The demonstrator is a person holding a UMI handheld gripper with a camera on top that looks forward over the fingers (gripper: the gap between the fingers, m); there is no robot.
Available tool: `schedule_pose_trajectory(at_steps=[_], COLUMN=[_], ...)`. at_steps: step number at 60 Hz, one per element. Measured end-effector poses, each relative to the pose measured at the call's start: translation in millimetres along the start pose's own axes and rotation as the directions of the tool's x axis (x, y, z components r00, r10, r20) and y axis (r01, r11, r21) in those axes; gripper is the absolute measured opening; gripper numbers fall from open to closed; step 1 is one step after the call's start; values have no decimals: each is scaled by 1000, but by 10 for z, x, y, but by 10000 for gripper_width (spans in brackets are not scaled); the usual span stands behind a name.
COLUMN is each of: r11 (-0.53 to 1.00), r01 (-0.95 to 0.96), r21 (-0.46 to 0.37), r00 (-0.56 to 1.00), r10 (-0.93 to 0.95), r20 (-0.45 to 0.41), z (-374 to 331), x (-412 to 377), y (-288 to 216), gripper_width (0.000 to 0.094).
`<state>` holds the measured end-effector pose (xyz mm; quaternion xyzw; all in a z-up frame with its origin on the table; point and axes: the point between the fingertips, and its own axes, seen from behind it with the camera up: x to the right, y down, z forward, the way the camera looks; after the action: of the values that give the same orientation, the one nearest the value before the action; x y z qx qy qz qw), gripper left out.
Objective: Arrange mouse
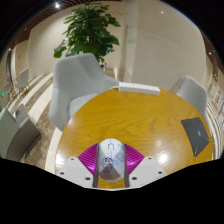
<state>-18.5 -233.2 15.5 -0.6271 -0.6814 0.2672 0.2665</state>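
A white and grey computer mouse [111, 158] sits between my gripper's two fingers, its nose pointing ahead. The magenta pads [90, 158] press on both of its sides, so my gripper [112, 165] is shut on the mouse. It is held over the near edge of a round wooden table [130, 120]. The underside of the mouse is hidden.
A dark flat rectangular pad [196, 134] lies at the table's right edge. A white flat object [140, 88] lies at the far edge. Grey chairs [78, 80] stand around the table, and a green plant [88, 30] stands behind.
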Motion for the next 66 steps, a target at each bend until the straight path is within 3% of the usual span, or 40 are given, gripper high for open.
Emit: schedule_pose_trajectory(at_steps=[12,20,26,40,56,66], r11=[994,977,972,992,998,995], r01=[-48,-73,-64,-38,-69,-96], r21=[99,199,226,122,-8,-7], r00=[998,995,982,978,991,993], r10=[45,86,101,62,68,95], r20=[33,-57,-158,-200,-118,-72], z=[-665,-845,-765,61,708,724], x=[490,1524,2504,3987,4383,4390], y=[-783,-1414,-1585,-1030,-143,0], gripper_width=[358,358,357,357,368,498])
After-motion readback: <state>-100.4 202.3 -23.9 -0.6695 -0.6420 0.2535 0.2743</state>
